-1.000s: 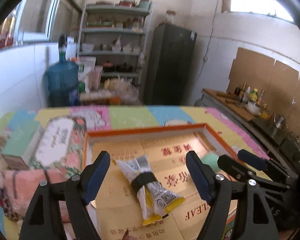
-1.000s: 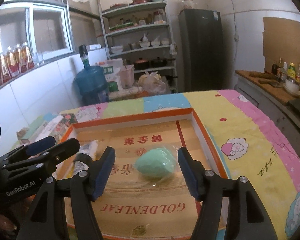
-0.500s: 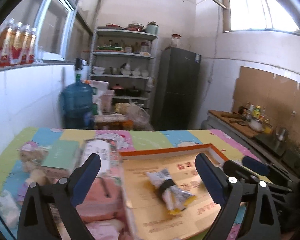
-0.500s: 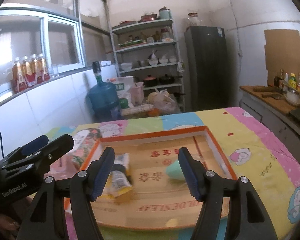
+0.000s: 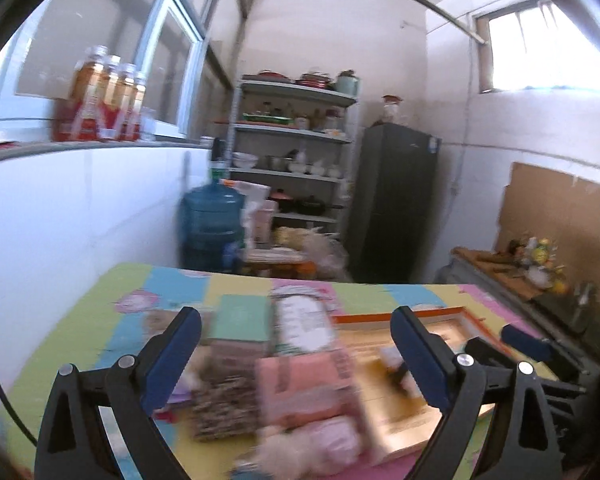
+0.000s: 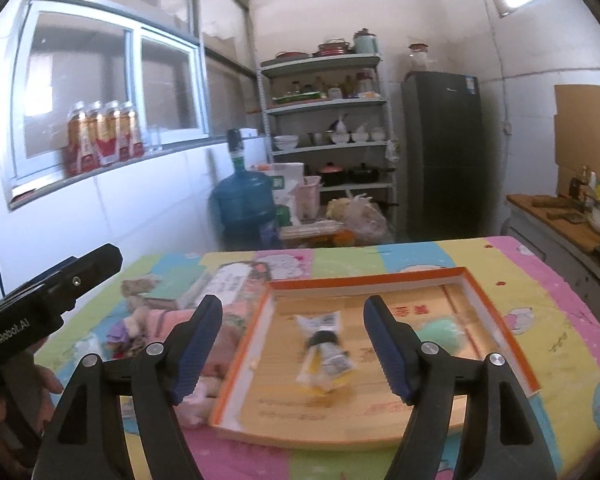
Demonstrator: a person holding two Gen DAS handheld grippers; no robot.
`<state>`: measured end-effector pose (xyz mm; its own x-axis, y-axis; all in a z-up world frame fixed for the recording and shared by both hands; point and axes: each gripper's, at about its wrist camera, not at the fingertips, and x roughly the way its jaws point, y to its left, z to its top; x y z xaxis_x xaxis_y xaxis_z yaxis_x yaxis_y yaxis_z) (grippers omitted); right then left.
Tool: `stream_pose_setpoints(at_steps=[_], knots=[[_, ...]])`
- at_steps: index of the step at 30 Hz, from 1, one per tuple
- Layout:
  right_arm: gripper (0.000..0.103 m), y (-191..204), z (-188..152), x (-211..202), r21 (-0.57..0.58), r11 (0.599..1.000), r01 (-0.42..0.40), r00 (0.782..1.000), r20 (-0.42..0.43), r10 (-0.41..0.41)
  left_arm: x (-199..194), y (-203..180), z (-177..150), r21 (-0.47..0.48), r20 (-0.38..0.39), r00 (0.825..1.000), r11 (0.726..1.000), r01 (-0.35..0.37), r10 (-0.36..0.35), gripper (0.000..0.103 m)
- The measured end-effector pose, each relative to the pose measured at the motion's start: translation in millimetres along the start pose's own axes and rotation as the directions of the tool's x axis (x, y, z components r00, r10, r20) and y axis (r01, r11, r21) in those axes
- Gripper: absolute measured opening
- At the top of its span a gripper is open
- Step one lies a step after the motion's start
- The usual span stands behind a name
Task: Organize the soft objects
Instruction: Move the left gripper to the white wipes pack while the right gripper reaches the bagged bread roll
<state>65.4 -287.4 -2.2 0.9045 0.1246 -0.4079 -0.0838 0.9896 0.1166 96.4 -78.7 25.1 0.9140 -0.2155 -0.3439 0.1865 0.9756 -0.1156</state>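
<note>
Orange-rimmed cardboard tray [image 6: 496,312] lies on the table [image 6: 556,320], which is covered in a pastel cartoon-print cloth. Inside the tray: a bundled snack packet [image 6: 326,354] with a dark band round its middle, near the centre, and a pale green soft lump [image 6: 440,330] toward the tray's right side, partly hidden behind my right finger. The two lie apart.

Just left of the tray sits the unsorted pile: a floral tissue pack [image 5: 302,322] against the tray's left wall, a green flat box [image 5: 242,318] beside it, a folded pink towel [image 5: 304,384] in front of these, a brown speckled cloth [image 5: 224,404] to its left, and something pink and fluffy [image 5: 320,440] nearest me. The left wrist view is motion-blurred, so finer detail in the pile is unreadable.

My left gripper [image 5: 296,356] is spread wide, nothing between its fingers, and hangs above the pile. My right gripper [image 6: 294,346] is also wide and empty, above the near left part of the tray, framing the packet.

Beyond the table: a blue water jug [image 6: 244,208], a metal shelf rack [image 6: 328,128], a dark fridge [image 6: 444,152].
</note>
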Motion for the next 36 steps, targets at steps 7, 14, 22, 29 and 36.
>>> stream_pose_setpoints(at_steps=[7,14,22,29,36], knots=[[0.076,49.7,-10.7,4.3,-0.033,0.998,-0.054,0.998,-0.014,0.053,-23.7,50.4,-6.7,-0.003,-0.015,0.996,0.996,-0.085,0.085,0.096],[0.076,93.8,-20.0,3.0,-0.074,0.993,-0.096,0.995,-0.025,0.094,-47.2,88.4,-19.7,-0.018,-0.014,0.99,0.99,-0.139,0.139,0.096],[0.076,131.1,-35.4,3.1,-0.137,0.976,-0.17,0.985,-0.048,0.164,-69.8,107.8,-34.9,0.02,0.034,0.991,0.992,-0.128,0.127,0.096],[0.076,162.2,-60.8,13.0,-0.172,0.952,-0.254,0.965,-0.114,0.237,-72.5,128.6,-51.1,0.018,-0.011,0.985,0.985,-0.17,0.17,0.096],[0.076,182.5,-87.3,29.1,-0.188,0.931,-0.314,0.94,-0.203,0.275,-69.3,146.2,-67.2,-0.039,-0.049,0.984,0.984,-0.176,0.174,0.096]])
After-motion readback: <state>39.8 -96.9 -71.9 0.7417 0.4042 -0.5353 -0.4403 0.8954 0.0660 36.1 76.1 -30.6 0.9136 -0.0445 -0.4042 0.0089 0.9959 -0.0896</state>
